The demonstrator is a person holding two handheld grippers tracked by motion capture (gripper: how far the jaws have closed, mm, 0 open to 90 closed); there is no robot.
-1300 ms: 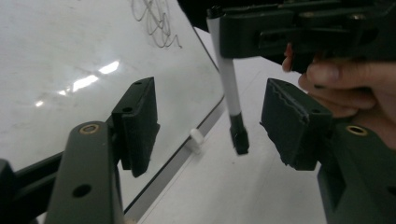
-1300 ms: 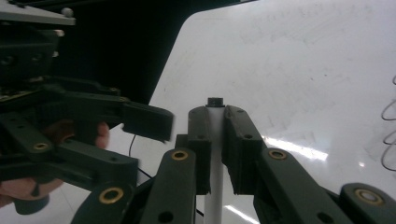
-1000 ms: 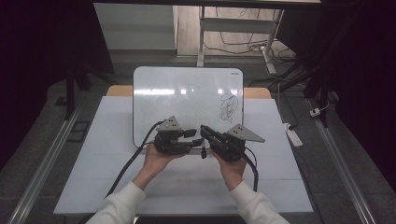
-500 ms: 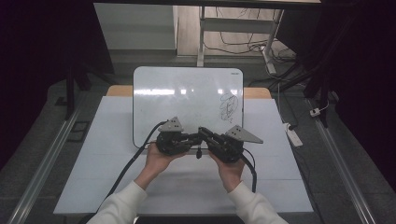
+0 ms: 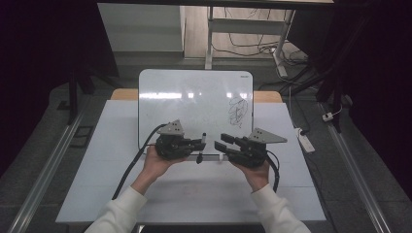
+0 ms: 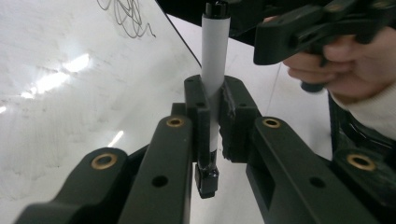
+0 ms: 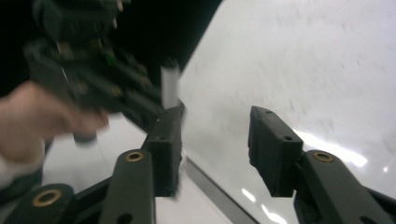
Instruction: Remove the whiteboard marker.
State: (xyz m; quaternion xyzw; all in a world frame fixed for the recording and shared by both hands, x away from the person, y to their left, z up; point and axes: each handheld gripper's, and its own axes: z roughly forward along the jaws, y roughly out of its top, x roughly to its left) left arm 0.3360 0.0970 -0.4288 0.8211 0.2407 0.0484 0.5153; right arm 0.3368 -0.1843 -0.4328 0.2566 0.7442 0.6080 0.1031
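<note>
White cylindrical marker pen w/ black cap: clamped crosswise in left gripper jaws, probably for uncapping. Right gripper: jaws just opened, part-open, empty, beside pen. Whiteboard beyond jaws.

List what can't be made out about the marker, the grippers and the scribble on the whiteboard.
- Marker: in the left gripper view the top edge cuts off its far end; the left gripper covers its middle.
- Marker in the high view: too small to tell cap from tip.
- Right gripper view: motion blur smears the left gripper; the right gripper has empty jaws.
- Scribble on the whiteboard: too small to read.
</note>
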